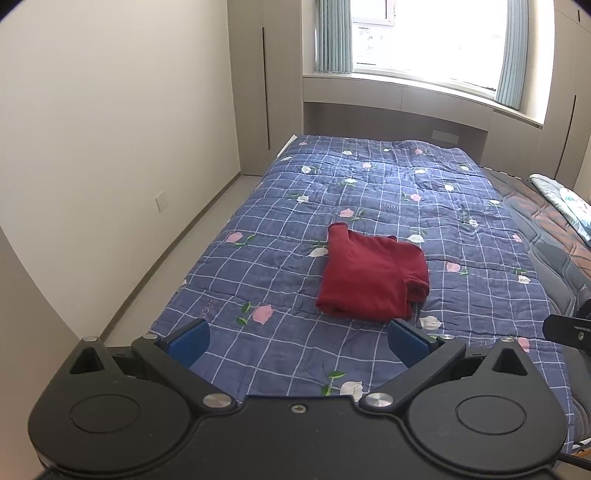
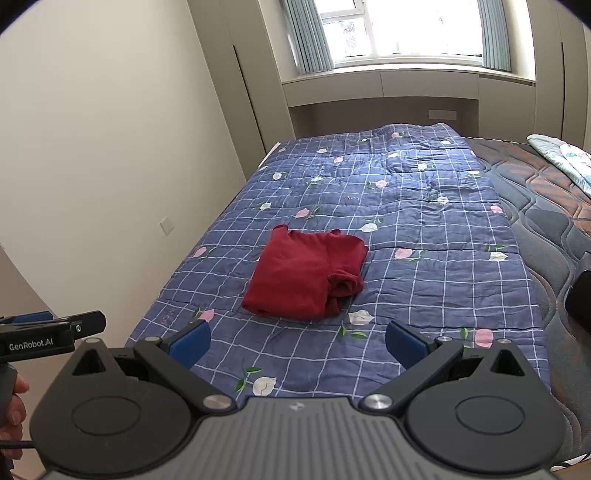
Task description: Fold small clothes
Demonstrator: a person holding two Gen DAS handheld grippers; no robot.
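Note:
A small dark red garment lies folded into a compact rectangle on the blue checked quilt, with a sleeve tucked at its right side. My left gripper hangs open above the quilt's near part, short of the garment and apart from it. My right gripper is open too, held back just near the garment's front edge, nothing between its blue pads. The left gripper's side shows at the left of the right wrist view.
The quilt covers a bed beside a cream wall on the left. A bare patterned mattress lies to the right with a folded light cloth on it. A window and cabinets stand at the far end.

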